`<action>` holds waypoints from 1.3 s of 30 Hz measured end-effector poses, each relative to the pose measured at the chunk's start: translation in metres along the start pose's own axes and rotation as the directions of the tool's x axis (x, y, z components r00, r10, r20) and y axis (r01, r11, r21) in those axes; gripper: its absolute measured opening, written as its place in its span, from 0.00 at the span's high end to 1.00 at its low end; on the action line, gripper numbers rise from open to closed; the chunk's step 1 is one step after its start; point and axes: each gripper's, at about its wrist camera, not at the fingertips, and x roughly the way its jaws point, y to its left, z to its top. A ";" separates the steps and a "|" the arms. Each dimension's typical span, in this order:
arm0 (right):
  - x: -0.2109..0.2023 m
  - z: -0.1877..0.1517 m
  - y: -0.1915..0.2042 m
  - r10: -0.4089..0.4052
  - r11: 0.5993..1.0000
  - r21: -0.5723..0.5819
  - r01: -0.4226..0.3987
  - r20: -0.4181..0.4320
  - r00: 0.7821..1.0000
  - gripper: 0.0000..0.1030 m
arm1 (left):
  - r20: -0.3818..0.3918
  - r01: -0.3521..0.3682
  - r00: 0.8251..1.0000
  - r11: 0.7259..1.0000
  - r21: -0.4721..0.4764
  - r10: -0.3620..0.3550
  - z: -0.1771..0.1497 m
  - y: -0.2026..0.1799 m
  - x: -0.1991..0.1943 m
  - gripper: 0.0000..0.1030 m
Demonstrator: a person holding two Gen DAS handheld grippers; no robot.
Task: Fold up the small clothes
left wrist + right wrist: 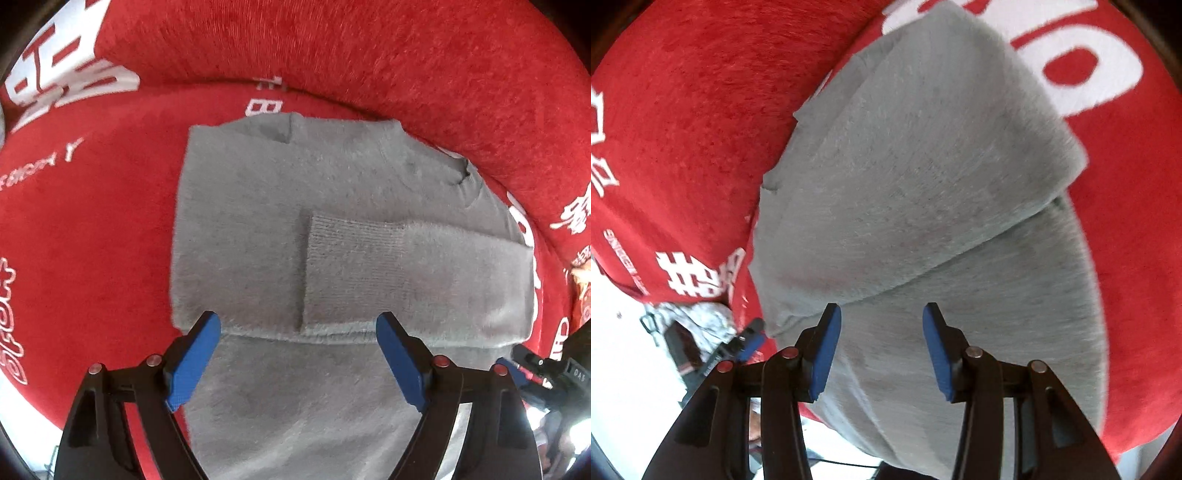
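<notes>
A red printed blanket [406, 55] covers the surface; the grey sweater [258, 206] lies flat on it, one sleeve [388, 266] folded across; the left gripper [299, 354] and right gripper [882, 347] hover over the near part, jaws parted and empty; next, likely, grasping the hem to fold upward.

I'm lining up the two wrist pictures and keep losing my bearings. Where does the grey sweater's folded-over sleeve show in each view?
Left wrist view: the folded sleeve lies across the grey sweater, centre to right, ribbed cuff pointing left, just beyond the open left gripper.
Right wrist view: it fills the upper middle as a broad folded flap above the right gripper.
Shared landmark: the red blanket with white lettering beneath.
</notes>
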 end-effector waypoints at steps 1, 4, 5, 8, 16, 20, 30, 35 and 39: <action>0.004 0.002 -0.002 0.019 0.999 0.027 -0.019 0.011 1.000 0.51 | -0.008 0.015 1.000 1.000 -0.016 -0.015 0.002 0.000 0.004 0.16; 0.012 0.009 -0.008 0.072 0.992 0.103 -0.076 0.044 0.996 0.53 | -0.041 0.061 0.997 0.997 -0.046 -0.063 0.006 -0.001 0.017 0.55; 0.014 0.010 -0.008 0.075 0.990 0.114 -0.081 0.057 0.996 0.77 | -0.040 0.060 0.997 0.997 -0.042 -0.061 0.006 -0.002 0.018 0.81; 0.015 0.011 0.003 -0.004 0.998 0.058 0.000 0.060 0.998 0.94 | -0.028 0.068 0.997 0.997 -0.029 -0.068 0.004 -0.003 0.016 0.93; 0.021 0.009 0.010 -0.089 0.995 -0.050 0.090 0.017 0.996 0.94 | -0.024 0.047 0.999 0.998 0.047 -0.046 -0.009 -0.004 0.010 0.93; 0.017 0.007 0.013 -0.114 0.991 -0.078 0.113 -0.010 0.993 0.90 | -0.022 0.011 1.000 0.997 0.073 -0.009 -0.013 -0.007 0.003 0.93; -0.021 -0.011 0.001 -0.216 0.967 -0.143 0.211 -0.017 0.976 0.52 | -0.037 -0.095 0.994 0.989 0.113 0.100 -0.028 -0.027 -0.007 0.93; -0.040 -0.006 -0.011 -0.235 0.965 -0.121 0.232 -0.007 0.972 0.51 | -0.078 -0.114 0.989 0.984 0.139 0.126 -0.038 -0.047 -0.004 0.93; -0.048 -0.003 -0.014 -0.247 0.960 -0.143 0.243 -0.010 0.969 0.48 | -0.070 -0.125 0.988 0.980 0.152 0.137 -0.046 -0.066 -0.007 0.93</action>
